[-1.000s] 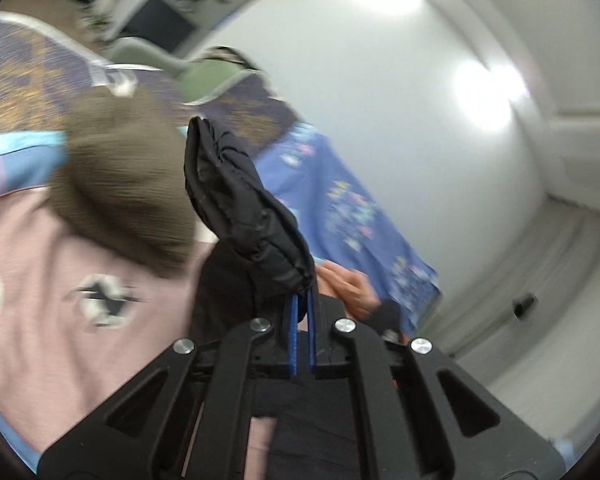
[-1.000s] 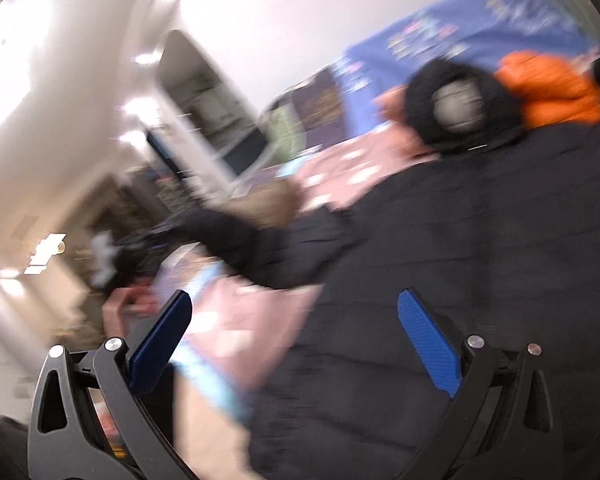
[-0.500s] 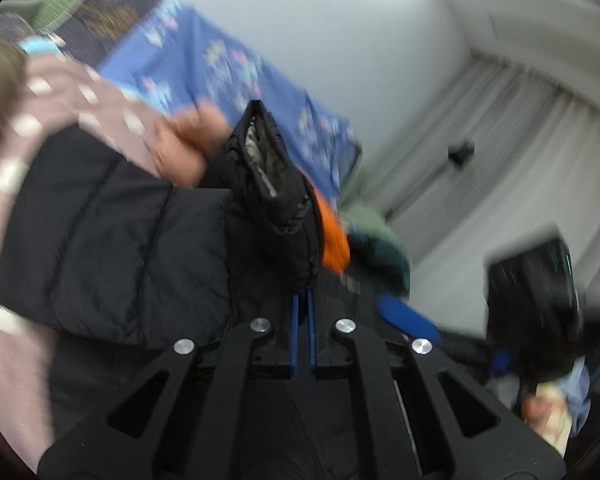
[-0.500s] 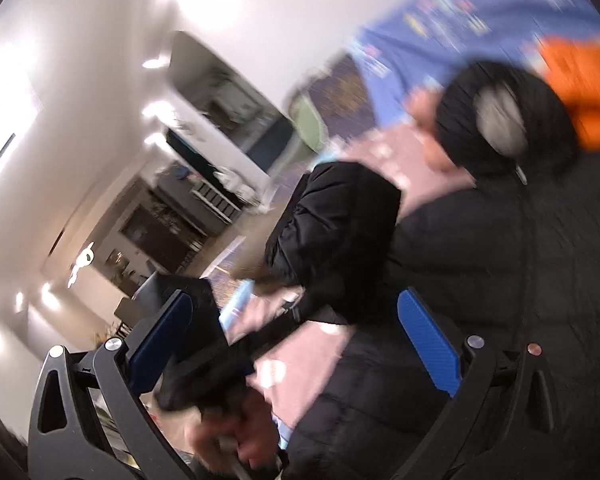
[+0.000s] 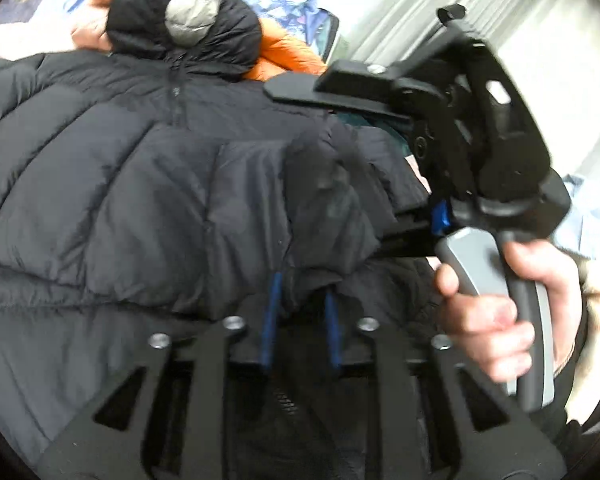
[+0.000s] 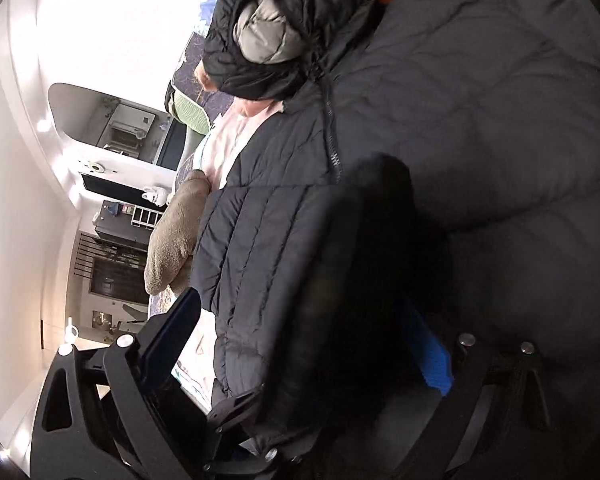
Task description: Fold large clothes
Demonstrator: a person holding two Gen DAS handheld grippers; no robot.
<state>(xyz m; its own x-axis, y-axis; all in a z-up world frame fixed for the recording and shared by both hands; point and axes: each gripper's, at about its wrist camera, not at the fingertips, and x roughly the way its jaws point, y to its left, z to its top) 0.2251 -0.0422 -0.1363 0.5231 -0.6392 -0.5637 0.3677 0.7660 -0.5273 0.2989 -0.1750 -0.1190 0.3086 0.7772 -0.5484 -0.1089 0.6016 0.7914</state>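
Observation:
A black quilted puffer jacket [image 5: 100, 184] lies spread out, its hood [image 5: 188, 20] with grey lining at the far end. My left gripper [image 5: 300, 292] is shut on the jacket's sleeve cuff [image 5: 324, 200] and holds it over the jacket's body. The sleeve lies folded across the front in the right wrist view [image 6: 268, 248]. My right gripper [image 6: 296, 340] is open, its blue pads [image 6: 424, 344] wide apart around the dark cuff. It also shows in the left wrist view [image 5: 440, 120], held by a hand at the right.
An orange garment [image 5: 284, 56] lies beyond the hood. A pink patterned bed cover [image 6: 228, 140] and a brown knitted garment [image 6: 172, 236] lie left of the jacket. White curtains [image 5: 540, 20] hang at the right. Shelves and furniture stand far left in the right wrist view.
My left gripper carried the sleeve cuff across and down onto the jacket's body. Its pads have parted slightly. The right gripper stayed open and now sits right beside the cuff.

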